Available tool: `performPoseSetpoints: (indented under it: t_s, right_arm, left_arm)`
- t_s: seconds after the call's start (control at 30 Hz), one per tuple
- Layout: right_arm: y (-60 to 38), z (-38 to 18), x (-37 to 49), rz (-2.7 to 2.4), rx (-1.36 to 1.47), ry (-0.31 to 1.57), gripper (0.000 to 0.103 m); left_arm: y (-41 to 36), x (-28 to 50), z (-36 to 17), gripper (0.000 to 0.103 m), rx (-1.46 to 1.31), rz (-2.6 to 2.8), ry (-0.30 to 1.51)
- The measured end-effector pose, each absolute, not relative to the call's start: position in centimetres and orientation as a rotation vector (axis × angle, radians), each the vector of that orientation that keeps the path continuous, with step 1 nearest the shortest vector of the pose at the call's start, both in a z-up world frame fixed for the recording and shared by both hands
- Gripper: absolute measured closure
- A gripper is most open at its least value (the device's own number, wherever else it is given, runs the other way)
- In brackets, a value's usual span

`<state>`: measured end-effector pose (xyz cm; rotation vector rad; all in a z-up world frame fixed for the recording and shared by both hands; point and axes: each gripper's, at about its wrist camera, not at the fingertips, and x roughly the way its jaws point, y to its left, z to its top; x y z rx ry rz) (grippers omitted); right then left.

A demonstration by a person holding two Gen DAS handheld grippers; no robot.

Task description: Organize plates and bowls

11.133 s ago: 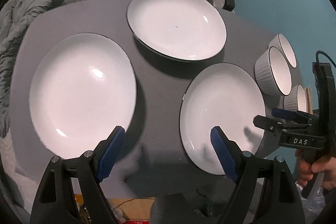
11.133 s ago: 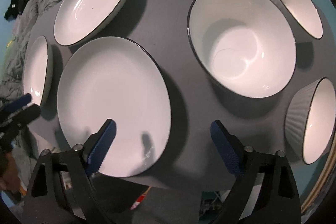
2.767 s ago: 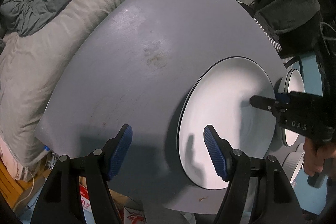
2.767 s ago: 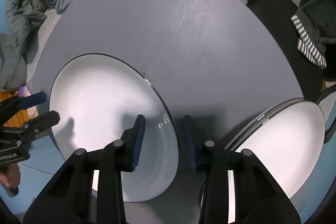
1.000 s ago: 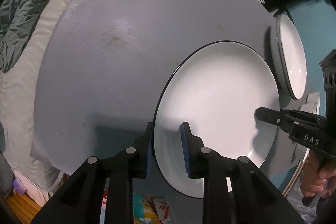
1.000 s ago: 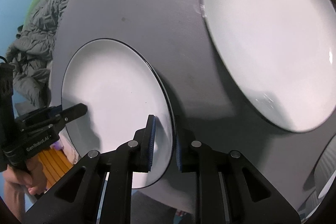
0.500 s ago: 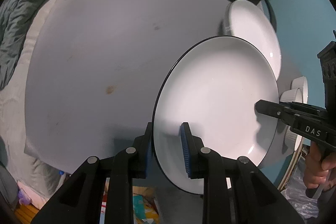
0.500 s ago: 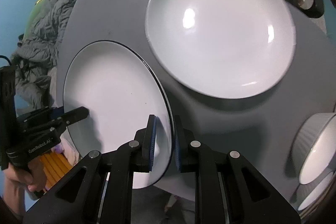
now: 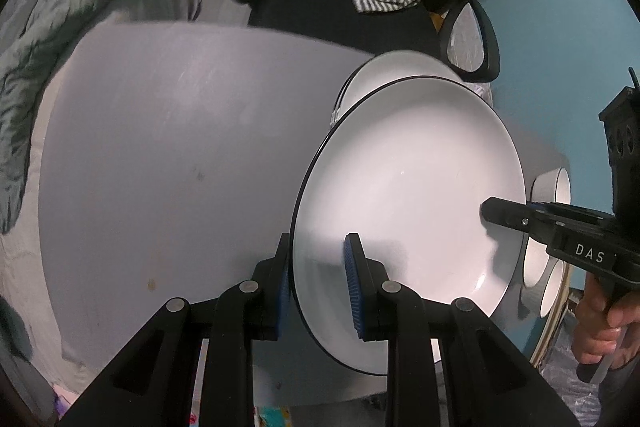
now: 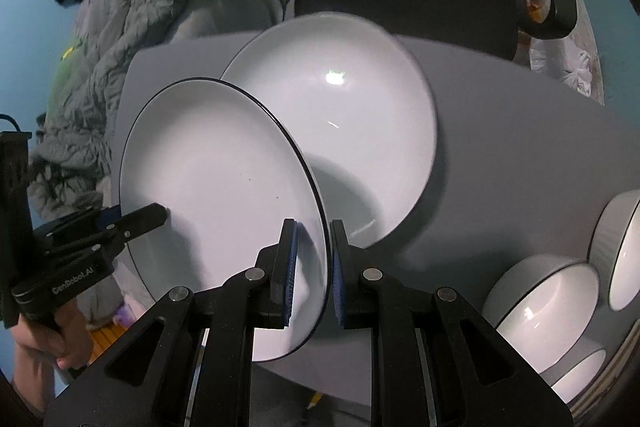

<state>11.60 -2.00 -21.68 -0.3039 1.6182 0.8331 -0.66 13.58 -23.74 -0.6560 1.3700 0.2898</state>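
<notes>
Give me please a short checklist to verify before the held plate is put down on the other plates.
1. Left claw grips the held plate at its near rim: ok, pads on both faces.
2. Right claw grips the opposite rim: ok, shut on it.
3. Plate is level: not ok, it looks tilted in both wrist views.
4. Held plate is over the plate stack: not ok, it overlaps only partly.
5. Bowls stand apart from the stack: ok.
6. How many plates lie in the stack: cannot tell.
</notes>
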Motion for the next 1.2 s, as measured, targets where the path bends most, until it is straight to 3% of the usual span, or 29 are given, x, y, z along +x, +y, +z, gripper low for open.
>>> performPoseSetpoints:
  t_s: [1.0,1.2]
  right_arm:
    - [-2.8,-25.6,18.8,0.788,-0.252,1.702,0.087]
    - [-2.7,-25.8,19.5,0.752,-0.223,1.763,0.08]
  left_arm:
    - [13.6,7.0,-27.3,0.079,-0.594,0.337,1.49]
    - [12.9,8.0,-27.3,0.075,-0.504,0.313,1.528]
